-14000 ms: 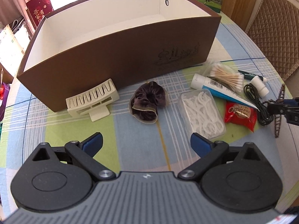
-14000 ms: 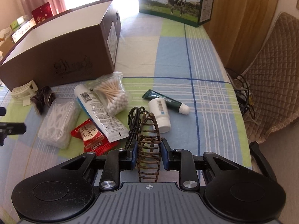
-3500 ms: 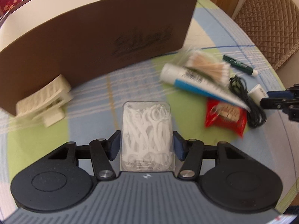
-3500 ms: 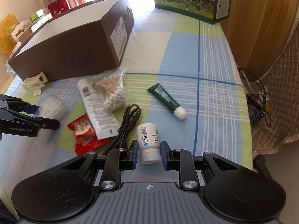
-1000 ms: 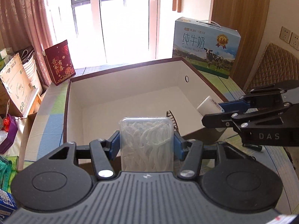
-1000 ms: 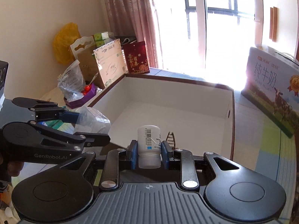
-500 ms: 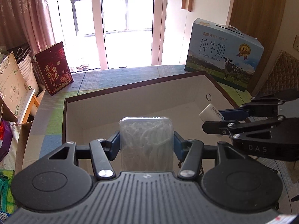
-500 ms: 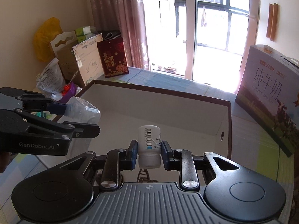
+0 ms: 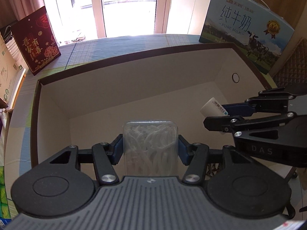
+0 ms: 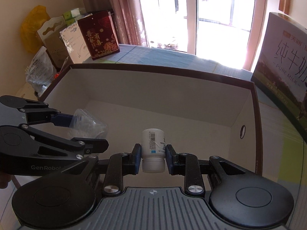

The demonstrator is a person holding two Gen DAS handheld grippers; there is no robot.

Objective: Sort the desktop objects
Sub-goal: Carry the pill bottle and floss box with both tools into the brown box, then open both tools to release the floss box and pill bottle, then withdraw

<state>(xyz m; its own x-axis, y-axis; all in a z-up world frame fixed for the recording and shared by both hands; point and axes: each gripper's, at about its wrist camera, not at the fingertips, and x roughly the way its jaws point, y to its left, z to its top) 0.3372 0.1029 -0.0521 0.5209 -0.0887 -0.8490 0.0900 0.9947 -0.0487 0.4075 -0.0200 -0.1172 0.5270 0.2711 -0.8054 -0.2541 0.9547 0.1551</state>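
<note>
Both tongs poised over the open brown cardboard box with cream lining [image 9: 134,88]: left tongs [image 9: 149,147] clamp a clear plastic case of white floss picks [image 9: 150,145], right tongs [image 10: 152,157] pinch a small white bottle [image 10: 153,149] at six o'clock. Neither item is released yet; the box floor in view looks bare.

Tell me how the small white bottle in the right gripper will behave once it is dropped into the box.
The white bottle is round, so it may roll on the flat floor of the box. It looks like light plastic, unlikely to break. Its smooth sides may be slippery.
</note>
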